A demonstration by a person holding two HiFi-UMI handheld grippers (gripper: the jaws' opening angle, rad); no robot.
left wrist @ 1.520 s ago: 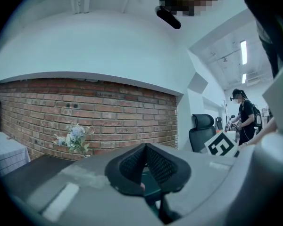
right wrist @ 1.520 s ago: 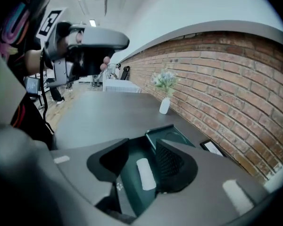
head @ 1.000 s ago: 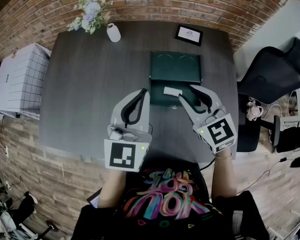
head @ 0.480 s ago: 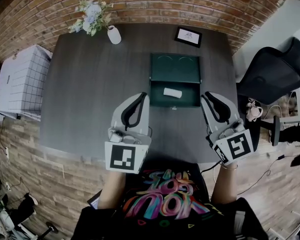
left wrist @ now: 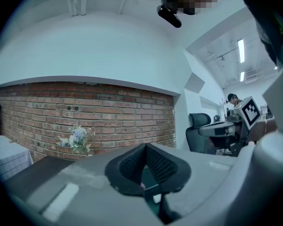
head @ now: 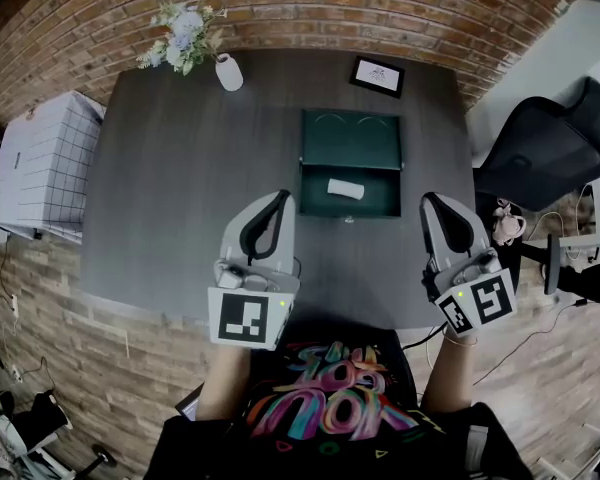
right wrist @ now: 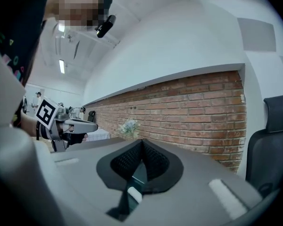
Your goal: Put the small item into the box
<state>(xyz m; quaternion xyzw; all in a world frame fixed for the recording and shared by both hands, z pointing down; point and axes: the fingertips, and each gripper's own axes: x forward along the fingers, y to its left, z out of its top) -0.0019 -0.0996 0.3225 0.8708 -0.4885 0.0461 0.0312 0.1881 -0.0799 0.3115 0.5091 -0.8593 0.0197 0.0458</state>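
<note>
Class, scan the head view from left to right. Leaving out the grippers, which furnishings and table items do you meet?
Grid-patterned white cabinet → vase of flowers → green box → black office chair.

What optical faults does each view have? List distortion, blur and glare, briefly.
Head view: strong fisheye bends the table and the brick wall; the light is soft and shadows are faint. Left gripper view: dark rounded corners, the left gripper has a blurry near shell, and the ceiling lights glare. Right gripper view: same dark corners, sharp bricks, and the right gripper is blurred in the foreground.
</note>
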